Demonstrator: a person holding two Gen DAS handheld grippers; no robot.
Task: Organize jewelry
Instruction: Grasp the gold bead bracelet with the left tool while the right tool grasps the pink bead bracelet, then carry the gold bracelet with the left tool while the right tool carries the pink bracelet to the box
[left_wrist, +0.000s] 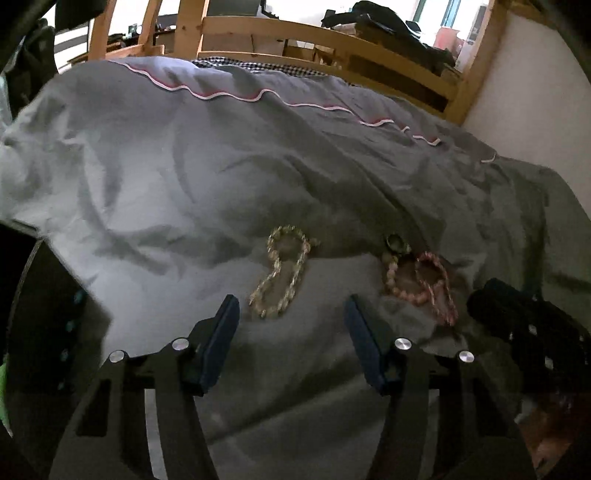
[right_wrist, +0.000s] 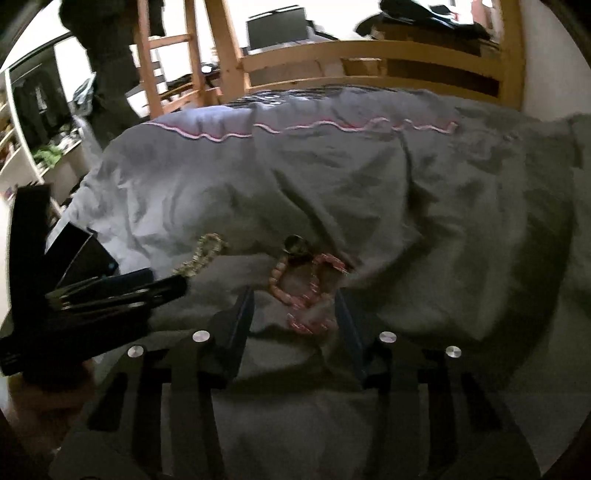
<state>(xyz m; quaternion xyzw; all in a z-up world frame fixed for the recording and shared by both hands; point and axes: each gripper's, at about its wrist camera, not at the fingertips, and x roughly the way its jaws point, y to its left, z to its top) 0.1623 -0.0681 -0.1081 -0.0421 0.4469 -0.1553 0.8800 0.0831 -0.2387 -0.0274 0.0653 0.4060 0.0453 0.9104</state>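
Jewelry lies on a grey duvet (left_wrist: 166, 177). In the left wrist view a pale yellow bead bracelet (left_wrist: 280, 273) rests just ahead of my left gripper (left_wrist: 291, 306), which is open with nothing touching its blue pads. To its right lie a dark ring-like piece (left_wrist: 397, 243), a pink bead bracelet (left_wrist: 395, 273) and a pink-white woven bracelet (left_wrist: 436, 288). In the right wrist view my right gripper (right_wrist: 293, 299) is open around the woven bracelet (right_wrist: 317, 291) and the pink bead bracelet (right_wrist: 280, 284); the pads do not press on them. The left gripper (right_wrist: 110, 291) enters from the left there.
The duvet is rumpled, with a pink-white wavy trim (left_wrist: 229, 94) towards the far side. A wooden bed frame (right_wrist: 369, 55) stands behind it, and a white wall (left_wrist: 524, 92) is on the right. White shelves (right_wrist: 22, 147) and dark hanging clothes (right_wrist: 107, 55) are at the left.
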